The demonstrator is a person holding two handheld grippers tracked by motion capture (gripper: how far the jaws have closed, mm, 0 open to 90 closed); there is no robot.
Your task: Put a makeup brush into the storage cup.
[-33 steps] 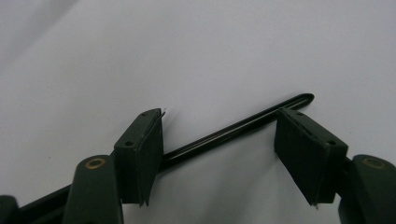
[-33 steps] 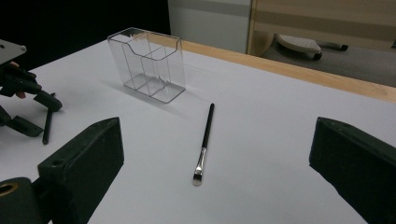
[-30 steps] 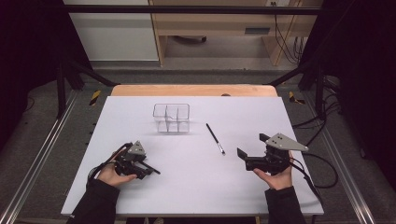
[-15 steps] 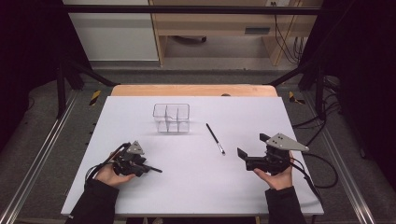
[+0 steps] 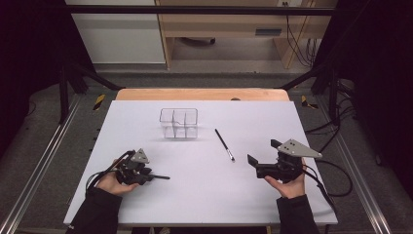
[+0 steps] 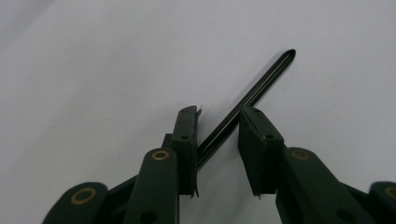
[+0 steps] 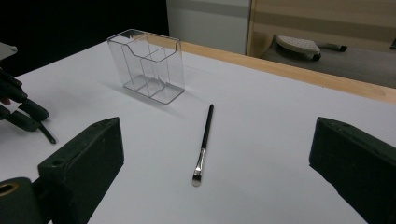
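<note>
Between left claw (image 6: 218, 140) jaws, thin black stick (image 6: 252, 95), right claw (image 7: 212, 177) wide apart

Wooden shelf unit (image 5: 229, 29), cables (image 5: 299, 44) behind.

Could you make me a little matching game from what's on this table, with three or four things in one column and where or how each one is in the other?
Things:
1. clear organizer
2. makeup brush
3. left gripper
4. right gripper

States:
A. jaws wide apart, holding nothing
B. lying flat in mid-table
C. standing upright towards the far edge
D. jaws either side of a thin black stick

Pairs: 1-C, 2-B, 3-D, 4-A
</note>
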